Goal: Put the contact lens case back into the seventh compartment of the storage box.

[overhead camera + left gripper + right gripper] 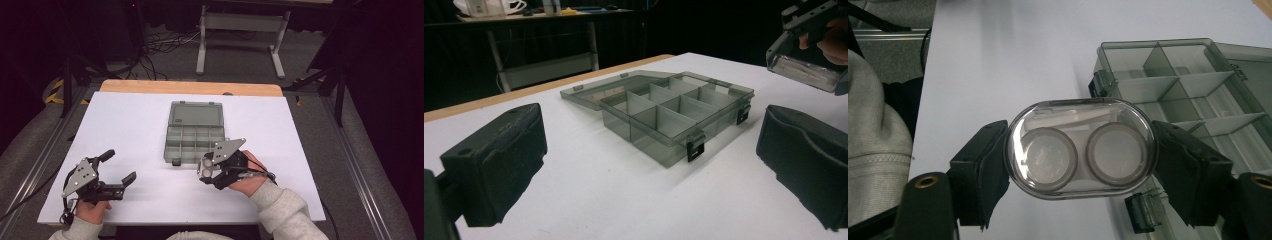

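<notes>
Right tongs (1080, 150) clamp a clear oval case (1081, 149), contents indistinct, perhaps two round wells, beside the open organizer box (194, 133); left tongs (120, 167) released above the surface (125, 125).

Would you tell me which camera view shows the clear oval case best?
The right gripper view: the clear oval case sits close up between the right gripper pads, its two round wells plain. The high view shows it small; the left gripper view catches its edge.
</notes>
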A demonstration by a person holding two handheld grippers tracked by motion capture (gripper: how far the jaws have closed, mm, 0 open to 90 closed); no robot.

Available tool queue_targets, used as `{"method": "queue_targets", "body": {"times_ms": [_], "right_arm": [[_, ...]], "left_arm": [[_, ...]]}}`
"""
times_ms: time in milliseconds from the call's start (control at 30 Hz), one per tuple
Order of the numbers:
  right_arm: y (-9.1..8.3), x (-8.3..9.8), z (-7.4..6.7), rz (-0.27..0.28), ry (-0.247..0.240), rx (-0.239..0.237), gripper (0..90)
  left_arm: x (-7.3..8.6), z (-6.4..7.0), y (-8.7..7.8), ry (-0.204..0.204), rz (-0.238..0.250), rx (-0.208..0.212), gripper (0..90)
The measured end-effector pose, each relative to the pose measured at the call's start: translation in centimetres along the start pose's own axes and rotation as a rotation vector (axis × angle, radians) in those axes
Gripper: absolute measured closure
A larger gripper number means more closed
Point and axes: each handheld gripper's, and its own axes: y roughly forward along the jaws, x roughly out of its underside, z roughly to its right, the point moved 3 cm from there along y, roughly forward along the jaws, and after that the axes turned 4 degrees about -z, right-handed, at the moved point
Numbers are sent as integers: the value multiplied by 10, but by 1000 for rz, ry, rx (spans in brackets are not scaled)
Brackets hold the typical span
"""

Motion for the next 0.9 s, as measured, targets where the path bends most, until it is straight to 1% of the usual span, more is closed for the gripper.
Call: {"method": "queue_targets", "body": {"times_ms": [233, 333, 400, 433, 467, 667, 700, 733, 800, 833, 900], "right_arm": [[-7, -5, 10, 12, 7, 27, 267], [-7, -5, 13, 17, 9, 24, 267], [-5, -4, 19, 15, 13, 33, 267], [-5, -4, 19, 15, 13, 33, 267], [-6, -4, 22, 22, 19, 37, 267], [-5, -4, 27, 14, 14, 52, 267], [-6, -7, 30, 9, 11, 61, 267], [-7, -8, 31, 10, 3, 60, 267], [-7, -9, 31, 10, 6, 61, 267], [-7, -13, 32, 20, 0, 59, 267], [-5, -14, 34, 12, -5, 64, 267]], "left_arm": [[0, 0, 0, 2, 4, 1, 4], [0, 0, 1, 1, 6, 3, 4], [0, 0, 1, 1, 2, 2, 4], [0, 0, 1, 1, 2, 2, 4], [0, 0, 1, 1, 2, 2, 4], [0, 0, 1, 1, 3, 2, 4], [0, 0, 1, 2, -1, 2, 4], [0, 0, 1, 2, 0, 2, 4], [0, 0, 1, 4, -2, 4, 4], [0, 1, 2, 5, 0, 5, 4], [0, 1, 2, 5, 1, 4, 4]]}}
